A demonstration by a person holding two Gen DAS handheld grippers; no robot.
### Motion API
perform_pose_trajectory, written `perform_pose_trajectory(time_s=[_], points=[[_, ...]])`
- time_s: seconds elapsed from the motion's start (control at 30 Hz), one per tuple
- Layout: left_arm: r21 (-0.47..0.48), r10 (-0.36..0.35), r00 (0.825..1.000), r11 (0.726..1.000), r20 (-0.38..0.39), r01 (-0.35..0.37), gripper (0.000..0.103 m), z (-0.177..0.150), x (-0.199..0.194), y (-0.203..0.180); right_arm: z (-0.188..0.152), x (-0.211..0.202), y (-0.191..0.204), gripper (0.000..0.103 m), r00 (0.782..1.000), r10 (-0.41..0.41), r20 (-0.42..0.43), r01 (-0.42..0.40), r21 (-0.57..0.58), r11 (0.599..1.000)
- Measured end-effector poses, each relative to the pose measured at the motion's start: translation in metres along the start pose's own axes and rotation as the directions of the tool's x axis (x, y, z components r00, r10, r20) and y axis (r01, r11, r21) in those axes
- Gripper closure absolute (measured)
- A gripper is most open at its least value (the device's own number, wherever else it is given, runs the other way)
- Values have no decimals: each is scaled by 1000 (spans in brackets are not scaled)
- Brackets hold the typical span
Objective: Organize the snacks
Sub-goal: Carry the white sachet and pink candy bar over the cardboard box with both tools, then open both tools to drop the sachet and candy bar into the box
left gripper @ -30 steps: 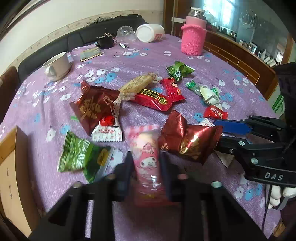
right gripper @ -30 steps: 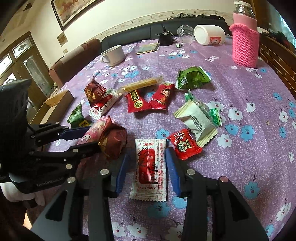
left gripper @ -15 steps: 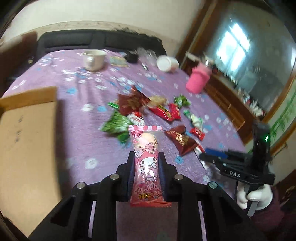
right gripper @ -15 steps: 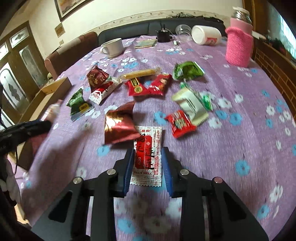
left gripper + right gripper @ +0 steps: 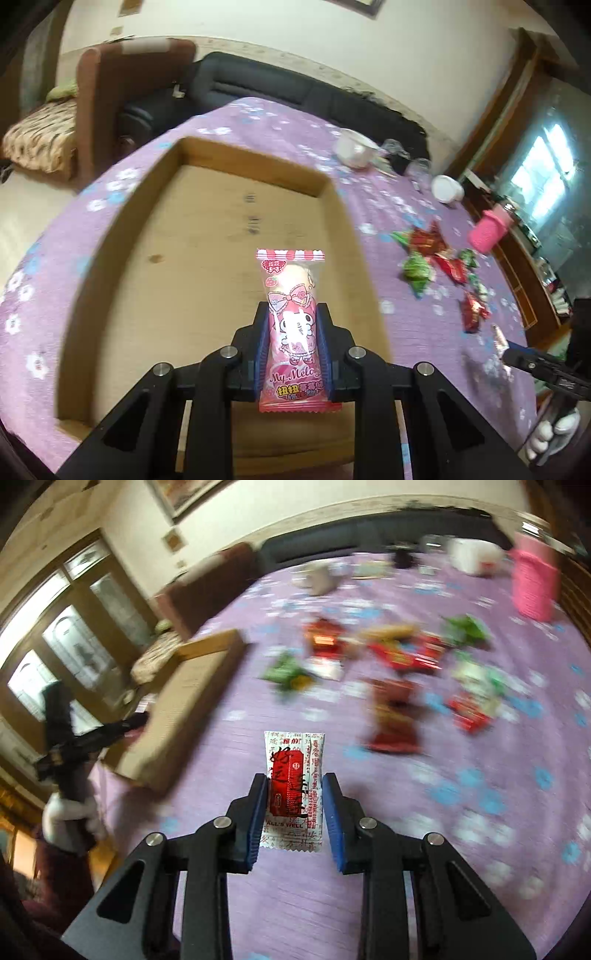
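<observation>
In the left wrist view my left gripper (image 5: 291, 347) is shut on a pink My Melody snack bag (image 5: 291, 295) and holds it upright over the floor of an open cardboard box (image 5: 207, 236). In the right wrist view my right gripper (image 5: 295, 805) is shut on a white-and-red sachet (image 5: 293, 760), held above the purple flowered tablecloth (image 5: 406, 849). The cardboard box (image 5: 184, 709) lies to its left, with the left gripper (image 5: 122, 725) over the box's near end. Several loose snacks lie on the cloth, among them a dark red bag (image 5: 395, 716) and a green bag (image 5: 286, 672).
At the table's far side stand a white mug (image 5: 352, 151), a white jar (image 5: 447, 188) on its side and a bottle in a pink knit sleeve (image 5: 533, 587). A dark sofa (image 5: 295, 96) and a brown armchair (image 5: 110, 92) stand beyond the table edge.
My left gripper carried the pink bag from the snack pile leftward to over the box. My right gripper closed on the white-and-red sachet and lifted it off the cloth, moving left.
</observation>
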State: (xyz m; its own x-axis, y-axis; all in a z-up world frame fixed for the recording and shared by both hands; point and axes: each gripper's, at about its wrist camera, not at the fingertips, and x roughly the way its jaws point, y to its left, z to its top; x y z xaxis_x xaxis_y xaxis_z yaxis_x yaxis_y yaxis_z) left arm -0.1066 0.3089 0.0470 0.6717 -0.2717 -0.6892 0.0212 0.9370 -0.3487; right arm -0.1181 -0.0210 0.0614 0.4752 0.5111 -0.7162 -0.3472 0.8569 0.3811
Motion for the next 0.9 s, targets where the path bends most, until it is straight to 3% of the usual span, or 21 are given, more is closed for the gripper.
perform_pose_trajectory(time_s=[0.1, 0.23, 0.47, 0.7, 0.9], points=[[-15, 50, 999, 999, 5, -50, 81, -1, -2, 16, 17, 24, 44, 71, 997, 73, -36, -75, -65, 995], [-51, 104, 995, 993, 2, -103, 81, -4, -5, 42, 27, 57, 95, 71, 990, 111, -89, -124, -148, 981], [-87, 101, 995, 991, 19, -99, 80, -7, -19, 61, 37, 125, 150, 71, 973, 126, -192, -165, -206, 964], [-140, 63, 996, 989, 59, -55, 55, -6, -33, 68, 35, 170, 169, 69, 969, 73, -238, -131, -240, 962], [-162, 45, 993, 986, 106, -28, 46, -1, -45, 63, 38, 139, 158, 68, 982, 101, -160, -136, -228, 964]])
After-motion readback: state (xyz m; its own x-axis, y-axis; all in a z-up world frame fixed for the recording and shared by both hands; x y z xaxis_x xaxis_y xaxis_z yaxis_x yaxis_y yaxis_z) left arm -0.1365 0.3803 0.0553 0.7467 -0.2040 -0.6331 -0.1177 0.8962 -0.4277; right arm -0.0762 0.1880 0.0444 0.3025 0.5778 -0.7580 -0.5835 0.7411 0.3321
